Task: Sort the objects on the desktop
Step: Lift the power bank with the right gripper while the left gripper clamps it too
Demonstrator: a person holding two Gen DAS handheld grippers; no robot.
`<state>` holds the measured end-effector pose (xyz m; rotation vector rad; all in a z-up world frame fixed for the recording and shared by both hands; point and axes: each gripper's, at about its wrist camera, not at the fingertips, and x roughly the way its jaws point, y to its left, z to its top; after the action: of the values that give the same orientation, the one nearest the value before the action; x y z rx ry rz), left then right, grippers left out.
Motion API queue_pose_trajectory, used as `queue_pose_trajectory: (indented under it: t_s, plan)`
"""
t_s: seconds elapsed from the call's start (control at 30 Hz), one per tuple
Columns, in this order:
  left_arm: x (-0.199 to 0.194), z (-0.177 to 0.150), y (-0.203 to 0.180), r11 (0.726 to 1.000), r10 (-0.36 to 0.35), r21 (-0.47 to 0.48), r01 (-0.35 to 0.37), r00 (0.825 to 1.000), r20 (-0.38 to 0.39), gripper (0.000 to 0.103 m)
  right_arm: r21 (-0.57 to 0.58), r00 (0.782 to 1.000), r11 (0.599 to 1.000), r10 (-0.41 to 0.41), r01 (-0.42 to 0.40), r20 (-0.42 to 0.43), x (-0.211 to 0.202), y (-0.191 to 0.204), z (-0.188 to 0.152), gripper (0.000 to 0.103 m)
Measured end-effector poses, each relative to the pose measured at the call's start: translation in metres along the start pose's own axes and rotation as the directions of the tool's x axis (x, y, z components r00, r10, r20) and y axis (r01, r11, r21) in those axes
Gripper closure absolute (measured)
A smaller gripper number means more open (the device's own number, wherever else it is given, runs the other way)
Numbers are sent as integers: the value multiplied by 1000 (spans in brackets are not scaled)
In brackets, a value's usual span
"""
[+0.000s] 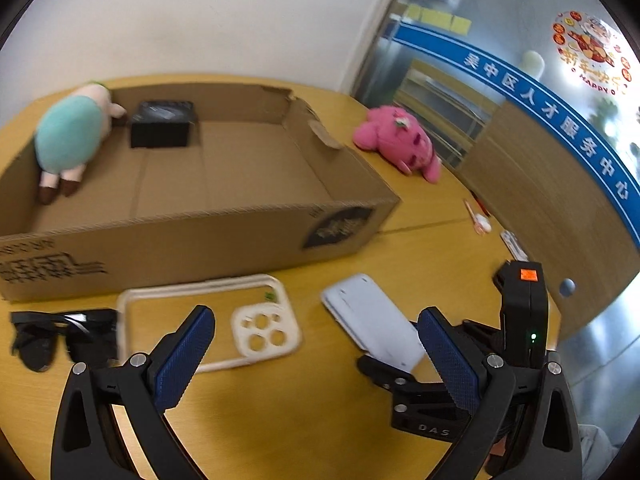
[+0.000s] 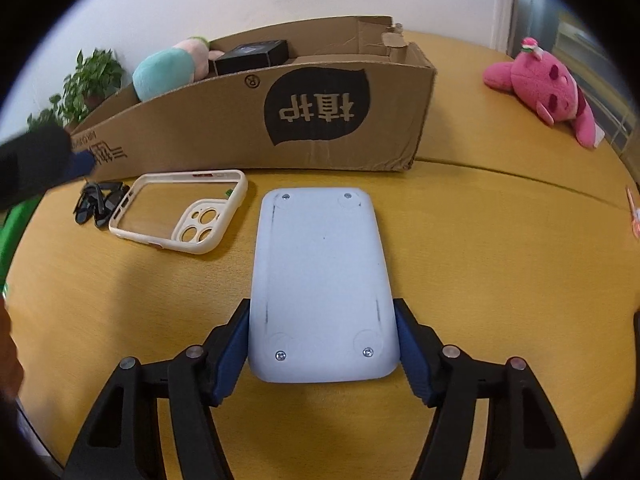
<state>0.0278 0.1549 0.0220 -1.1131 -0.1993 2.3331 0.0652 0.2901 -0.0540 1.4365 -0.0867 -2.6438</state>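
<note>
A white rounded device (image 2: 320,272) lies flat on the yellow table, underside up, with small screws at its corners. My right gripper (image 2: 322,308) is shut on its near end, one blue pad against each long side. The left gripper (image 1: 316,314) hangs open above the table with nothing between its fingers. Just beyond its left finger lies a cream phone case (image 1: 208,320), with black sunglasses (image 1: 60,332) to the left of that. Behind them stands a cardboard box (image 1: 192,240) that holds a teal plush (image 1: 72,132) and a small black box (image 1: 162,124).
A pink plush (image 1: 400,140) lies on the table to the right of the box. Pens (image 1: 480,216) rest near the table's right edge, with a wooden panel and a glass wall past them. A potted plant (image 2: 92,80) stands at the far left behind the box.
</note>
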Motion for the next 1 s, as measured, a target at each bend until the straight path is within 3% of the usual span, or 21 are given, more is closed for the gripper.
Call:
queue_pose_trajectory:
  t_s: [0.17,0.3,0.43,0.53,0.63,0.77,1.0]
  plan:
    - [37,-8,-21,993,-114,-3,115,986,-122,1,61,999,997,43,-44,13,-4,-8,-2,37]
    - [64,-11,-20,974,-214,-115,196,959,-185,2,78,997,994,73,-73,12,-5,-11,-2,37]
    - [80,-16,-21,973,-212,-146,180,946,-245,25,88,996,992,91,-92,18,-7,-12,-4,37]
    - [90,-21,-25,970,-231,-147,195,929,-290,37,82,993,990,113,-114,22,-7,-7,-6,37]
    - [94,-22,-30,976,-211,-120,183,932,-293,52,69,989,987,144,-145,24,-8,0,-9,38]
    - [93,-24,-25,972,-226,-133,196,933,-281,57,67,990,988,138,-139,27,-8,2,-10,38]
    - [82,-17,-29,982,-190,-40,186,947,-258,59,58,989,989,133,-137,57,-17,8,-9,38]
